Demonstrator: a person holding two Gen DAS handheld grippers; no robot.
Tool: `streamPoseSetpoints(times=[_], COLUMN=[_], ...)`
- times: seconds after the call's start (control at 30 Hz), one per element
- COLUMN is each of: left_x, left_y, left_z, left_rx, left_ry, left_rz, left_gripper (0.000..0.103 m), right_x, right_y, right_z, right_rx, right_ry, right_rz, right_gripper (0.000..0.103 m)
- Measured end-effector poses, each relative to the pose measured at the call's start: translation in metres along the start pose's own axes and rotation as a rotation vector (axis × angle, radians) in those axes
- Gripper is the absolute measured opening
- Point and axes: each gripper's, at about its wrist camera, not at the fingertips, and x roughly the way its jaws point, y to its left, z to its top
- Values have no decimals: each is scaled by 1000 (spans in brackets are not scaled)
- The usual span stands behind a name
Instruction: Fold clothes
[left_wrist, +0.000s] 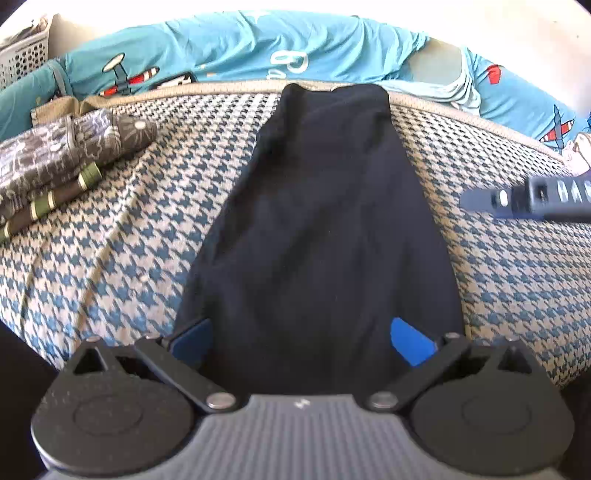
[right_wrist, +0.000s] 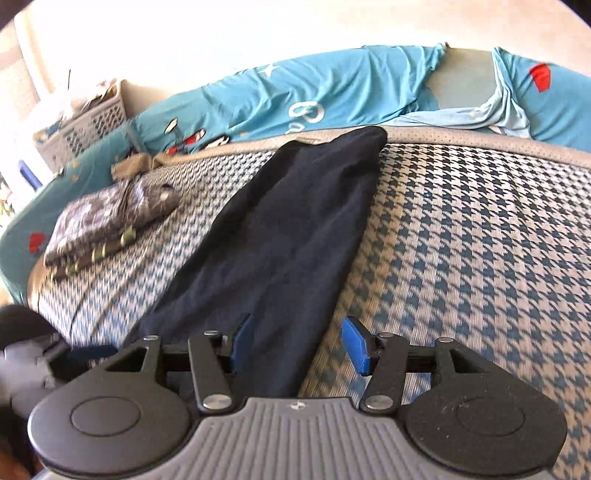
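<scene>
A long dark navy garment (left_wrist: 321, 203) lies flat and lengthwise on a blue-and-beige houndstooth mat (left_wrist: 147, 221). My left gripper (left_wrist: 301, 338) is open wide over the garment's near end, one blue pad at each side edge of the cloth. In the right wrist view the same garment (right_wrist: 295, 221) runs away from me. My right gripper (right_wrist: 299, 345) is open, with the garment's near right edge between its pads and no pad pressing on it. The blurred dark bar at the right of the left wrist view is part of the right gripper (left_wrist: 535, 199).
A folded stack of grey patterned clothes (left_wrist: 66, 155) (right_wrist: 110, 218) lies at the mat's left. Behind the mat a teal sheet with aeroplane prints (left_wrist: 229, 48) covers the bed. A white laundry basket (right_wrist: 85, 125) stands at the far left by the wall.
</scene>
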Motion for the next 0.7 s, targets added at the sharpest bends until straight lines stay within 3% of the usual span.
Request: streamPoseSetpoints(times=[0.37, 0.7], left_x=[3, -8], left_y=[-6, -19], left_z=[0, -5], left_rx=[7, 54], left_ry=[7, -17], left_rz=[22, 26], left_gripper=[103, 103], right_x=[15, 7], right_y=[-34, -36], right_z=[15, 10], right_rx=[158, 147], right_ry=[-81, -127], right_rz=[-51, -105], right_gripper=[52, 53])
